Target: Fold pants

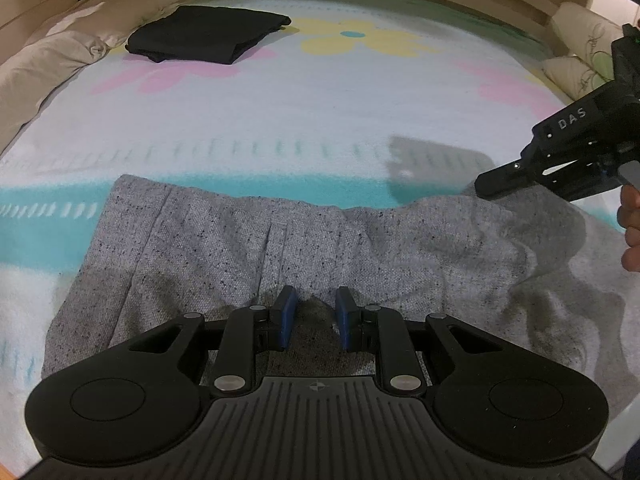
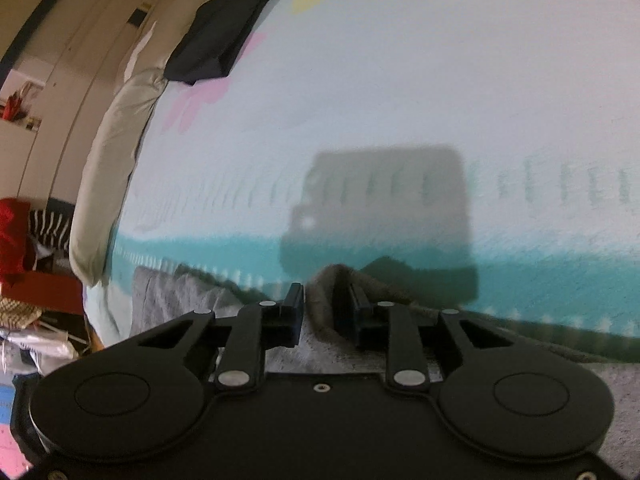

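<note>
A: Left wrist view sits low over the grey pants [image 1: 280, 240], close, facing across the bed [image 1: 320, 112] toward the headboard end.

B: Right wrist view rides lower still, tilted, almost on the cloth, facing the same way.

A: Shared ground?

B: Both catch the folded black garment [image 1: 208, 34] far off, the beige pillows [image 2: 112, 152] and the teal stripe [image 2: 192, 248].

A: Left also sees the right tool [image 1: 496, 184].

Dim, fisheye-bent frames; right wrist view blurred, hard shadows.
</note>
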The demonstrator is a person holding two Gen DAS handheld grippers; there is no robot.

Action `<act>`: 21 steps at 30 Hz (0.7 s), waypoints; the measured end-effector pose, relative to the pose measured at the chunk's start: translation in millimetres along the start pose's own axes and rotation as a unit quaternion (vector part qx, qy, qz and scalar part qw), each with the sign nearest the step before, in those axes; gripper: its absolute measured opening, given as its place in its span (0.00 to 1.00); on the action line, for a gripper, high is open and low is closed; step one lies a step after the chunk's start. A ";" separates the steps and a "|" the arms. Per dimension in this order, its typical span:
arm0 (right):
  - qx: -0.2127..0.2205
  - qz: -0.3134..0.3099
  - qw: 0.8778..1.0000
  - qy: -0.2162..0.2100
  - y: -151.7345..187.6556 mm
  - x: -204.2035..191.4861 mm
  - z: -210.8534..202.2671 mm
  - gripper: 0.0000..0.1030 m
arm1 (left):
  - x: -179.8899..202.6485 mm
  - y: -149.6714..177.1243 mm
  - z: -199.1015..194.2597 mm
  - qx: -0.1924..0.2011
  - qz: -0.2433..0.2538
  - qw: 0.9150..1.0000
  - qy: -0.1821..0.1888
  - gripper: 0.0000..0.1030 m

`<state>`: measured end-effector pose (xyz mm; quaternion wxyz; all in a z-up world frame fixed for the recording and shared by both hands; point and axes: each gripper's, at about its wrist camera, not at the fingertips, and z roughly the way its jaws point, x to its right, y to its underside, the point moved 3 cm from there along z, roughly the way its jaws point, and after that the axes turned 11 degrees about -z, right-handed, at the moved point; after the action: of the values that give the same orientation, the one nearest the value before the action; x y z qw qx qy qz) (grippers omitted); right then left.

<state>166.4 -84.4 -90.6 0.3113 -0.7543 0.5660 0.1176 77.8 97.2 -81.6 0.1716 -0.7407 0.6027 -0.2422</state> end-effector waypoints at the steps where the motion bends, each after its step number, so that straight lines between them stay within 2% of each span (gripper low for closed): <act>1: 0.000 -0.001 1.000 0.002 -0.1 -0.6 0.9 0.28 | 0.0 -0.1 0.1 0.000 -0.001 1.000 0.000 0.21; 5: -0.010 -0.044 0.999 0.030 2.0 -12.4 6.7 0.23 | 0.4 1.1 -0.8 0.002 -0.003 1.000 -0.001 0.21; 6: -0.004 -0.060 0.997 0.048 3.1 -18.0 7.7 0.11 | 0.1 2.3 -1.8 0.002 -0.003 1.000 -0.002 0.21; 7: 0.009 -0.077 0.994 0.073 3.2 -24.4 7.2 0.08 | -0.2 4.1 -3.4 0.002 -0.007 1.000 -0.003 0.21; 9: 0.038 -0.102 0.985 0.136 -1.9 -36.9 3.5 0.06 | -1.7 11.9 -9.1 0.003 -0.016 1.000 -0.008 0.21; 11: 0.060 -0.120 0.974 0.181 -11.4 -47.1 2.4 0.06 | 2.7 22.4 -14.6 0.013 0.006 1.000 -0.020 0.21; 14: 0.056 -0.141 0.957 0.245 -24.0 -46.0 13.0 0.05 | 12.2 33.1 -19.0 0.030 0.044 0.998 -0.042 0.21; 16: 0.045 -0.145 0.954 0.260 -28.0 -40.3 19.3 0.05 | 13.6 33.1 -23.1 0.033 0.048 0.997 -0.043 0.20; 18: 0.047 -0.140 0.955 0.257 -29.5 -38.0 16.1 0.06 | 12.7 29.6 -28.9 0.038 0.048 0.997 -0.038 0.20; 21: 0.084 -0.098 0.963 0.237 -27.6 -34.5 -12.1 0.24 | 11.1 20.6 -42.4 0.079 0.036 0.995 -0.043 0.20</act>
<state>178.5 -60.2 -53.6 0.2402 -0.7834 0.5548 -0.1439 38.9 83.6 -56.3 0.2643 -0.7125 0.5998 -0.2505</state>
